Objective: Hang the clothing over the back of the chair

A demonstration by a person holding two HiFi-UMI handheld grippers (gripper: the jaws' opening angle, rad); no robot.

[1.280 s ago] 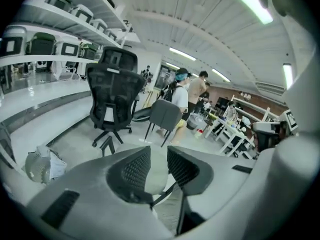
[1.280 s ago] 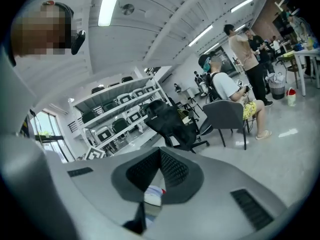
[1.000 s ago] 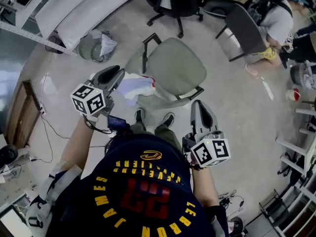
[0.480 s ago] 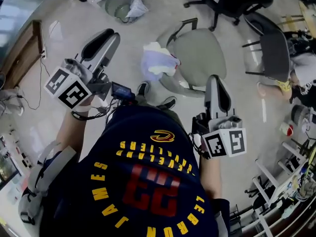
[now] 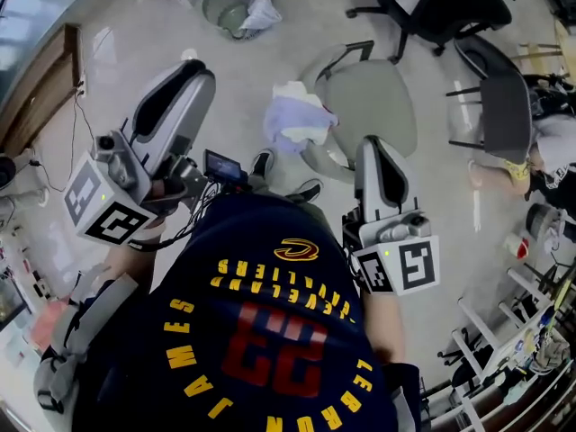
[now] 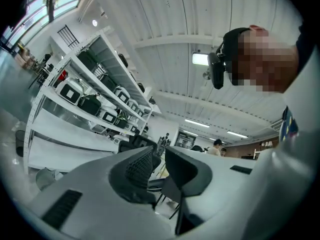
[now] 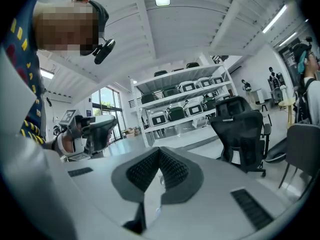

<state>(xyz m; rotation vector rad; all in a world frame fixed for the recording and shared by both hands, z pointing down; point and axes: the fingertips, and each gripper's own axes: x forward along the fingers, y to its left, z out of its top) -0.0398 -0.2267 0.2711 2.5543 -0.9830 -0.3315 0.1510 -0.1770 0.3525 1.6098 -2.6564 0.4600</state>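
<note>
Now, nearest first: left tongs spread, nothing between, jaws just been closing on air; right tongs pressed together, empty. Beyond them, clothing sits bunched on near rim of grey chair, apart from both tongs. Risk, we judge: bundle is heaped rather than draped evenly, so its weight may drag it to floor. Only head view shows clothing. Left gripper view and right gripper view face distant storage racks, yet alone reveal jaw gaps.
</note>
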